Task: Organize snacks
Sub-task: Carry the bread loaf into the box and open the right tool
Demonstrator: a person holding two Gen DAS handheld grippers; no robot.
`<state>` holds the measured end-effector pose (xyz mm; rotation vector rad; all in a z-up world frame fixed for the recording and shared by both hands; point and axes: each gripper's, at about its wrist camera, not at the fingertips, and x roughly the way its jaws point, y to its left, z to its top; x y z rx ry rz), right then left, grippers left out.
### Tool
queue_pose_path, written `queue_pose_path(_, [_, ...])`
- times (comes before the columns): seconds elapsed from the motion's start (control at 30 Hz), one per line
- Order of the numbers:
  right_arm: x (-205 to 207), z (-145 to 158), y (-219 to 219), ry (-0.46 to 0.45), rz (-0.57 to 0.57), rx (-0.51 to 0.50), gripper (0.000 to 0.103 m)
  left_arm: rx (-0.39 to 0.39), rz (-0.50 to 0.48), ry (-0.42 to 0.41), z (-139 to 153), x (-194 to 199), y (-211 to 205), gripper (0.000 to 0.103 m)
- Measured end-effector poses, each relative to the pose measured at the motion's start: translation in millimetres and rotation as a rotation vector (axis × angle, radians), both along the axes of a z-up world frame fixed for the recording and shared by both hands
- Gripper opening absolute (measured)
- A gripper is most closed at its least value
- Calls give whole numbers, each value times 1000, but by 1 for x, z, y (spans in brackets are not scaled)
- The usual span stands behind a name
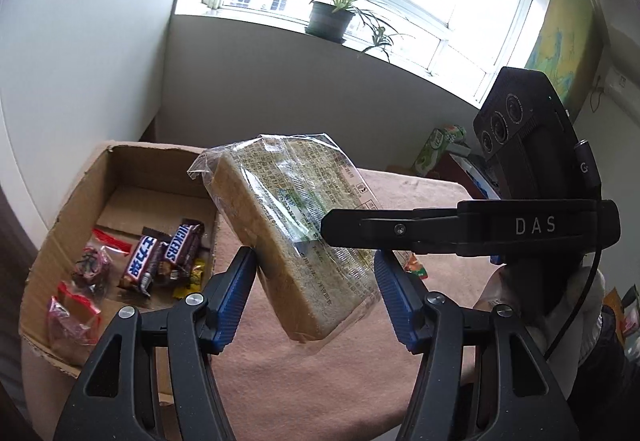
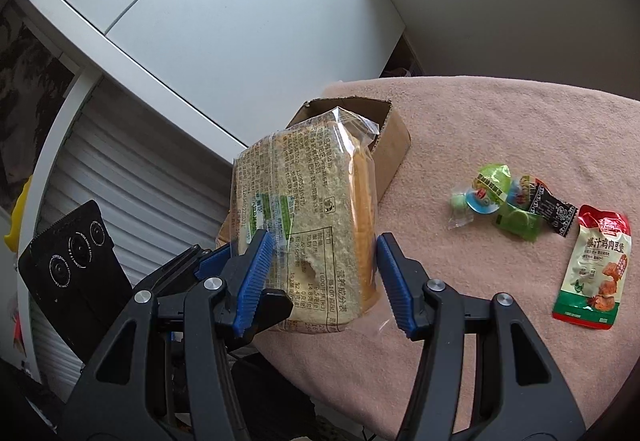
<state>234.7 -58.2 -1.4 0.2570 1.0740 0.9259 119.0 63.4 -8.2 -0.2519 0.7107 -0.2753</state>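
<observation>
A loaf of sliced bread (image 1: 288, 201) in a clear printed bag hangs in the air above the pink-covered table (image 1: 320, 381). My left gripper (image 1: 316, 281) is shut on its lower end, blue pads against both sides. My right gripper (image 2: 322, 269) is shut on the same bread (image 2: 312, 201) from the other side. One black finger (image 1: 360, 229) of the right gripper crosses the loaf in the left wrist view. The open cardboard box (image 1: 60, 241) at left holds Snickers bars (image 1: 176, 245) and several small wrapped snacks. In the right wrist view the box (image 2: 390, 153) sits behind the loaf.
On the pink cloth to the right lie a cluster of jelly cups and small packets (image 2: 504, 201) and a red-and-green pouch (image 2: 592, 269). A green carton (image 1: 436, 149) stands at the table's far edge. A potted plant (image 1: 332, 13) is on the windowsill. A white cabinet (image 2: 200, 21) rises behind the table.
</observation>
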Motion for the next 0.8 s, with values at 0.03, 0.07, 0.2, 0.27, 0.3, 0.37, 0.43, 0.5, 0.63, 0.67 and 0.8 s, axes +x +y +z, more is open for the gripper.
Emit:
queue_pose_path(0.03, [1, -2, 10, 0, 10, -2, 57, 1, 14, -1, -1, -1, 6, 61])
queue_pose_path(0.07, [2, -3, 20, 3, 20, -2, 57, 2, 27, 0, -2, -2, 13, 61])
queue_pose_path(0.2, [4, -11, 57, 10, 55, -5, 57, 13, 82, 7, -6, -6, 42, 61])
queue_pose_path(0.27, [4, -15, 75, 12, 73, -13, 57, 21, 112, 13, -8, -8, 55, 61])
queue_pose_path(0.3, [3, -19, 82, 13, 81, -18, 57, 24, 125, 18, -9, -9, 62, 61])
queue_pose_path(0.37, [2, -24, 95, 16, 94, -31, 57, 22, 146, 32, -13, -3, 72, 61])
queue_pose_path(0.43, [-1, -29, 104, 15, 107, -42, 57, 21, 162, 45, -18, -4, 81, 61])
queue_pose_path(0.5, [-2, -33, 112, 14, 114, -53, 57, 23, 176, 54, -22, -7, 88, 61])
queue_pose_path(0.63, [-6, -35, 120, -31, 91, -109, 57, 66, 222, 70, -31, -12, 96, 55])
queue_pose_path(0.67, [-6, -37, 120, -36, 87, -118, 57, 93, 236, 76, -33, -12, 96, 54])
queue_pose_path(0.8, [-8, -38, 114, -45, 68, -133, 62, 77, 251, 79, -36, -18, 103, 53])
